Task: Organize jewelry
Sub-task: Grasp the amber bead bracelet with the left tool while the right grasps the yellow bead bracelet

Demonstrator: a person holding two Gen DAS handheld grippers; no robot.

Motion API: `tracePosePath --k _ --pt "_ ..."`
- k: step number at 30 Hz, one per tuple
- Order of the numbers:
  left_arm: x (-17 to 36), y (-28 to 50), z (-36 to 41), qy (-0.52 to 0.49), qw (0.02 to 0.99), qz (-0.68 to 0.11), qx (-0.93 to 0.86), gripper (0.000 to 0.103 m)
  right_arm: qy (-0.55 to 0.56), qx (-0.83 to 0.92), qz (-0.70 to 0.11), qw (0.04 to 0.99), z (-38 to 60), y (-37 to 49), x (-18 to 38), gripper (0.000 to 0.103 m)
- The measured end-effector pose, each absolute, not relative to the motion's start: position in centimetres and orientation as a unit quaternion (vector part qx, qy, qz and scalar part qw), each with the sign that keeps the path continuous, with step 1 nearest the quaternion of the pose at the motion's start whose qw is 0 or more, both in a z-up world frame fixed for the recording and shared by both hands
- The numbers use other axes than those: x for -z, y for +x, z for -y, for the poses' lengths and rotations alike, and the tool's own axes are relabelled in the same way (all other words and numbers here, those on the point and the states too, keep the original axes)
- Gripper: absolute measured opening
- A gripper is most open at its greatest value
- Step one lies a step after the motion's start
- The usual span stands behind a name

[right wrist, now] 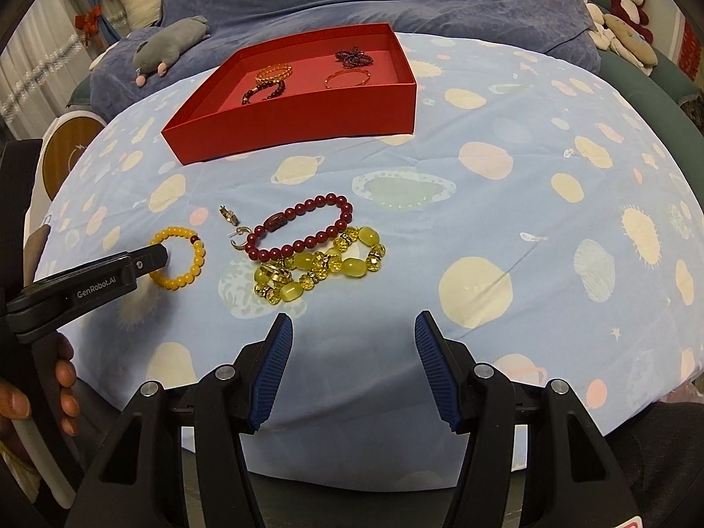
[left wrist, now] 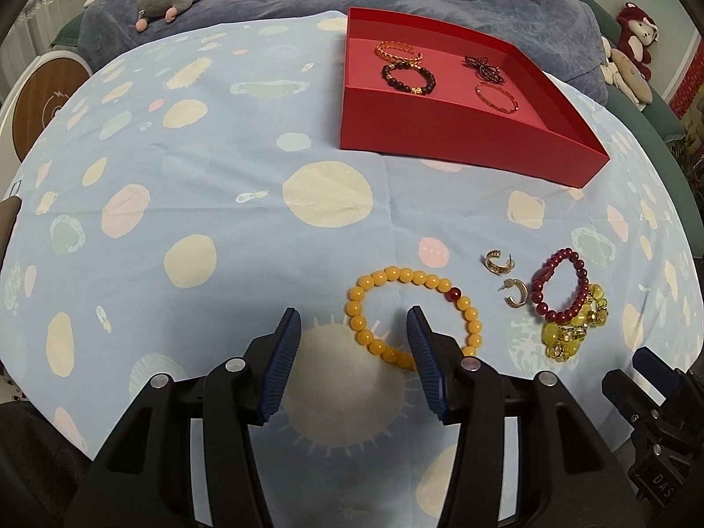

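- The left gripper (left wrist: 354, 339) is spread, and one side of the yellow bead bracelet (left wrist: 411, 314) sits between the two fingers, near the middle of the bench (left wrist: 211, 202). The pads aren't pressing on the beads yet, so nothing's actually held.
- Biggest risk in my book: round, slick beads. If the fingers close off-centre, the bracelet could squirt out sideways, or the cloth could bunch up and get pinched along with it.
- The right-hand finger sits inside the loop. Closing there looks fine, but lifting at a tilt could let the bracelet swing and slide off before it reaches the red box (left wrist: 444, 132) at the far side.
- The right gripper (right wrist: 352, 347) is also spread and empty, hovering at the near edge, just short of the pile on the right.
- That pile is trouble: the dark red bead bracelet (right wrist: 308, 224) lies partly on top of the chunky yellow glass bracelet (right wrist: 325, 264), so grabbing one could drag the other along. There may be a ring tangled in there, but I can't tell.
- The two gold hoop earrings (left wrist: 506, 279) are tiny and sit just left of the pile, so they're easy to knock away.
- Count on the cloth: three bracelets and two earrings.
- Count in the box: four pieces. Three are bracelets or bangles, and one is a dark beaded bow-shaped thing.
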State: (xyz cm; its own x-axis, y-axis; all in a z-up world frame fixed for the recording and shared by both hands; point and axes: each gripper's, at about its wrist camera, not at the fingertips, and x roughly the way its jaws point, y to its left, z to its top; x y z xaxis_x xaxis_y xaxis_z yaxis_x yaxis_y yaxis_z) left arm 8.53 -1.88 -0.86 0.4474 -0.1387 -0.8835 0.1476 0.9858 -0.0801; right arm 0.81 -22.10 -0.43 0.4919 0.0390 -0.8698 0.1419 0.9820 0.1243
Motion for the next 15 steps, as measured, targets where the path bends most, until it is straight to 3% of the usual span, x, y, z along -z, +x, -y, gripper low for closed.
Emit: tracePosePath --k 2,6,15 --pt "0.9 8.5 2.2 0.015 0.852 -0.516 0.088 0.040 0.093 0.032 -0.503 0.859 22.3 1.0 0.4 0.056" --pt "0.9 8.4 2.4 0.030 0.853 -0.512 0.095 0.011 0.099 0.038 -0.499 0.860 22.9 1.6 0.3 0.056" --pt "0.9 8.2 2.1 0.027 0.853 -0.512 0.095 0.007 0.106 0.056 -0.495 0.861 24.2 4.1 0.4 0.053"
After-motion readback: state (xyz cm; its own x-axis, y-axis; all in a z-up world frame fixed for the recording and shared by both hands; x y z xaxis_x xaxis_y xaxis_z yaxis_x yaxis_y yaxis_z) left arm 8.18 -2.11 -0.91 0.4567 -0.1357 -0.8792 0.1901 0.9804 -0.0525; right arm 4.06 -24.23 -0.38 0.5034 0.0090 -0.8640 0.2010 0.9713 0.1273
